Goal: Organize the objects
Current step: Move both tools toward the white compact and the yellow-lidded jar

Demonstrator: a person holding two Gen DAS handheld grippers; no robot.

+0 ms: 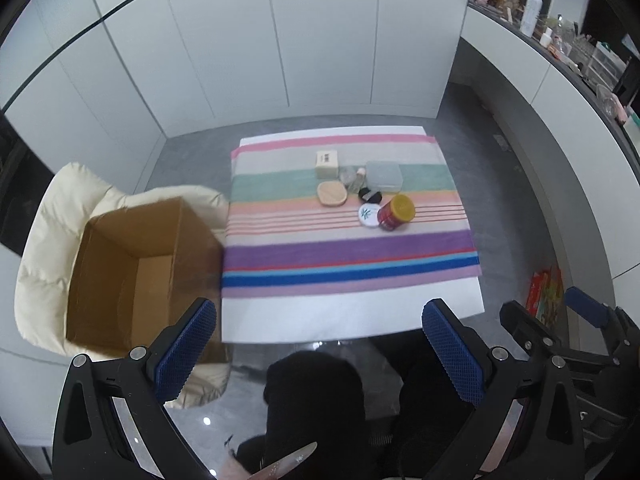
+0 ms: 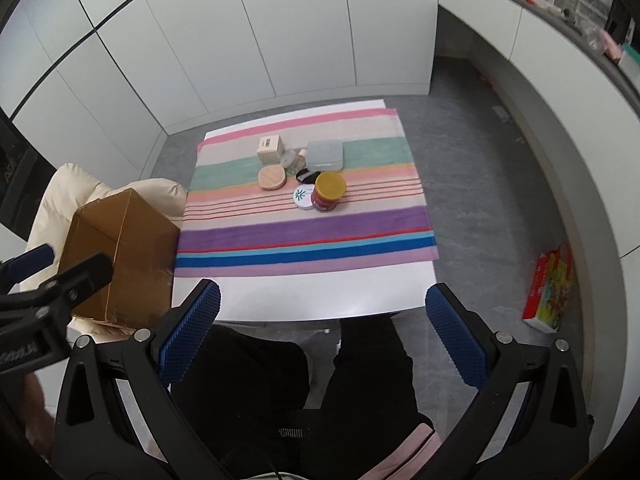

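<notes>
Objects for sorting sit clustered near the middle of a multicoloured striped cloth (image 1: 348, 248) that covers a white square table (image 1: 352, 320). Items noted: a small cream cardboard cube box (image 1: 327, 163) at the far left of the cluster; a clear lidded plastic container (image 1: 384, 176) at the far right; between these two, a small clear glass jar (image 1: 349, 177) and a small bottle with a pale cap (image 1: 361, 174), details too small to confirm. Nearer the camera: a round light wooden lid (image 1: 332, 193), a black flat round item (image 1: 370, 195), a white round tin with a green leaf mark (image 1: 369, 216), and a red cylindrical canister with a yellow lid (image 1: 396, 212). The white tin touches the red canister; the black item lies just behind both.

Left of the table, an open brown cardboard box (image 1: 136, 272) rests on a cream padded chair (image 1: 52, 232); the box interior shows nothing inside.

Left gripper (image 1: 320, 348): blue-padded fingers spread wide apart, nothing between them, held short of the table's near edge above the person's dark-trousered lap (image 1: 316, 392). Right gripper (image 2: 322, 334): likewise spread wide, holding nothing, at the near table edge.

A red and yellow printed carton (image 2: 550, 292) lies on the grey floor to the table's right.
</notes>
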